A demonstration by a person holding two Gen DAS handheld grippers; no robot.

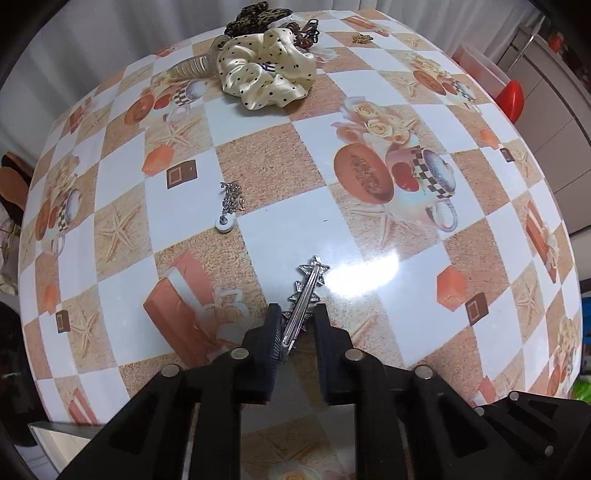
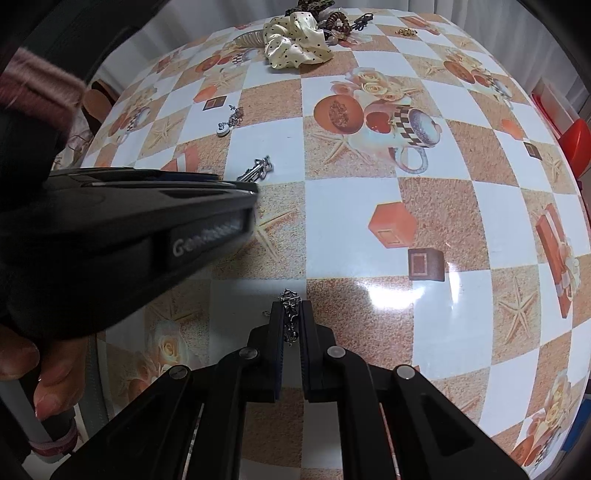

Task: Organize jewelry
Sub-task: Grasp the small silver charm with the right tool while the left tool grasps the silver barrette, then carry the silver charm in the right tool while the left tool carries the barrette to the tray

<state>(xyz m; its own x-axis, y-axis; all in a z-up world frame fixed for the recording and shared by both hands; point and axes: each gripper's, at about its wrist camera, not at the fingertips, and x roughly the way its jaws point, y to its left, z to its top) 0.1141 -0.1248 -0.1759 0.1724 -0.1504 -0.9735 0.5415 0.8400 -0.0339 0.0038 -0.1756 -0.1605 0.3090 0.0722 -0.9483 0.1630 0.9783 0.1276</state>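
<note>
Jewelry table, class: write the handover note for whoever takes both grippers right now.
Left gripper: fingers around the star hair clip, which lies on the table; contact unclear.
Right gripper: shut on a silver chain.
Loose: silver earring mid-table; polka-dot scrunchie, brown bead bracelet and small gold piece at the far edge.
Done: two pieces gripped or nearly.
Left: no organizer in view; everything awaits sorting.

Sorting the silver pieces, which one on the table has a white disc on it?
The chain earring, lying loose left of the star clip; the clip has stars and no disc.
</note>
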